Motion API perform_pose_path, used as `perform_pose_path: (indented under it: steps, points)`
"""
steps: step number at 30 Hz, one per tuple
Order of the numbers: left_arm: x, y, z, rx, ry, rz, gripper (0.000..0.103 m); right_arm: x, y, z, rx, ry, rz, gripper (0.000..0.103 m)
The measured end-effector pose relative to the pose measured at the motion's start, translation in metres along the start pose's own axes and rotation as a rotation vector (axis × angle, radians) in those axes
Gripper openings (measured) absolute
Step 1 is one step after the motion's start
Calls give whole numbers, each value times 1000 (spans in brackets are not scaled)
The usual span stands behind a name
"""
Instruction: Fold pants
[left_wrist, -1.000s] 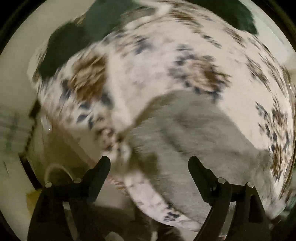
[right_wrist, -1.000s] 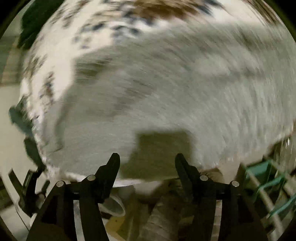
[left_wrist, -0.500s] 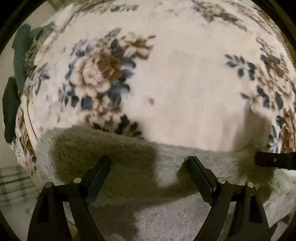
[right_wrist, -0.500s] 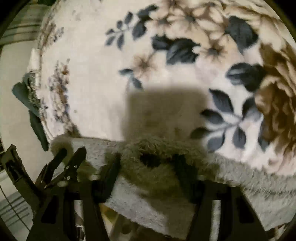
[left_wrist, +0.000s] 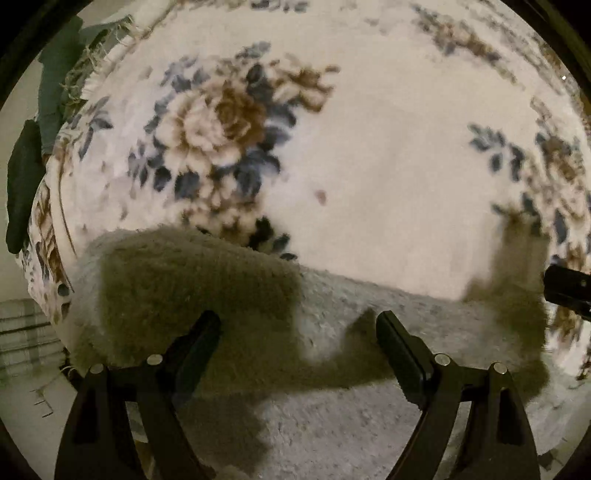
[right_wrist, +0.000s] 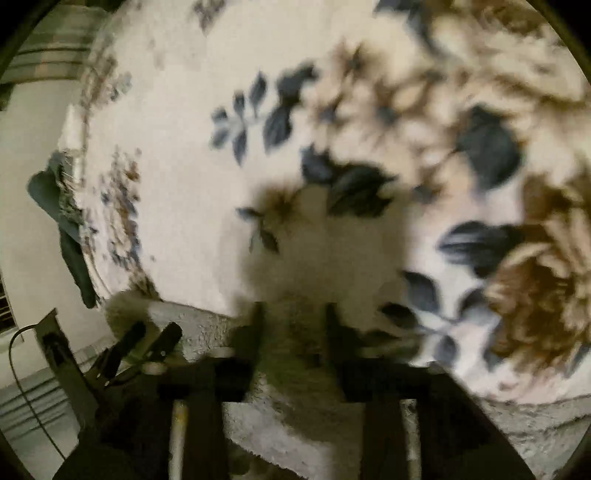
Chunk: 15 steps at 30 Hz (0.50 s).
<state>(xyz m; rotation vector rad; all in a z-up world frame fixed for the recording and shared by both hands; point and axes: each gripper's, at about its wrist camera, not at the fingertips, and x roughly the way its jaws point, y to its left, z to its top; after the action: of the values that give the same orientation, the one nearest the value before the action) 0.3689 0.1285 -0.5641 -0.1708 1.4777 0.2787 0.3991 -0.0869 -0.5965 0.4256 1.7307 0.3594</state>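
Note:
The grey fleece pants (left_wrist: 332, 417) lie on a cream floral blanket (left_wrist: 388, 166), their far edge running across the lower part of the left wrist view. My left gripper (left_wrist: 297, 330) is open above that edge, with grey fleece below the gap. In the blurred right wrist view the pants (right_wrist: 295, 435) fill the bottom. My right gripper (right_wrist: 293, 317) has narrowed on a bunch of grey fleece at the edge. The right gripper's tip also shows at the right edge of the left wrist view (left_wrist: 567, 291), and the left gripper shows at the lower left of the right wrist view (right_wrist: 147, 343).
Dark green cloth (left_wrist: 55, 81) hangs past the blanket's far left edge. A pale floor (right_wrist: 33, 147) and a striped surface (left_wrist: 26, 332) lie to the left. A cable (right_wrist: 22, 354) runs at the lower left.
Both grippers came down from a fast blurred sweep to the pants' far edge. The right gripper's fingers have closed in on the fleece edge. The left gripper stays open.

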Motion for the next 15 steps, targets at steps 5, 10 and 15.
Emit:
perform_pose_path:
  steps: [5, 10, 15]
  points:
    - [-13, -13, -11, 29, -18, -18, 86, -15, -16, -26, -56, 10, 4, 51]
    - [-7, -34, -24, 76, -8, -28, 86, 16, -15, -40, -135, 58, -87, 11]
    - [-23, -50, -42, 123, -42, -47, 86, 7, -30, -38, -38, -40, -90, 13]
